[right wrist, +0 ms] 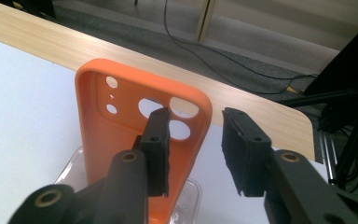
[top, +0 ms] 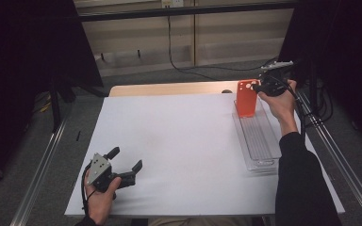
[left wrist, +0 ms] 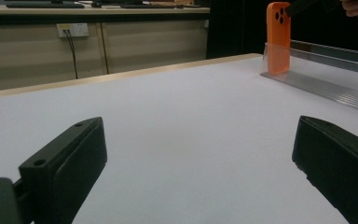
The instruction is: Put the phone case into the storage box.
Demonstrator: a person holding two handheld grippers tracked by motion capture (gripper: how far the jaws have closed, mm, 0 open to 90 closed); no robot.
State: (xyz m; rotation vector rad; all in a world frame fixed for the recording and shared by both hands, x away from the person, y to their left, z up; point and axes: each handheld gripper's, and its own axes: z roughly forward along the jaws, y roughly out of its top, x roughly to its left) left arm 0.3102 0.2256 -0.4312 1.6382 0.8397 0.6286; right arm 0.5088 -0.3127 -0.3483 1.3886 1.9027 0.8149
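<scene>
An orange phone case (right wrist: pixel 121 140) is stood upright in the far end of a clear tray (top: pixel 259 141) on the white table (top: pixel 179 150). The right gripper (right wrist: pixel 193 149) is held partly open around the case's top edge (one pad inside, one outside, no pressing seen). The left gripper (top: pixel 125 160) is rested wide open, empty, well apart.

Phone case upright in tray's far end, at the right fingers

The phone case (right wrist: pixel 121 149) stands in the tray (top: pixel 259 141), its top edge between the right gripper (right wrist: pixel 196 144) fingers (right wrist: pixel 156 149). The left gripper (top: pixel 125 160) lies well apart on the desk (top: pixel 179 150), nothing between its fingers.
</scene>
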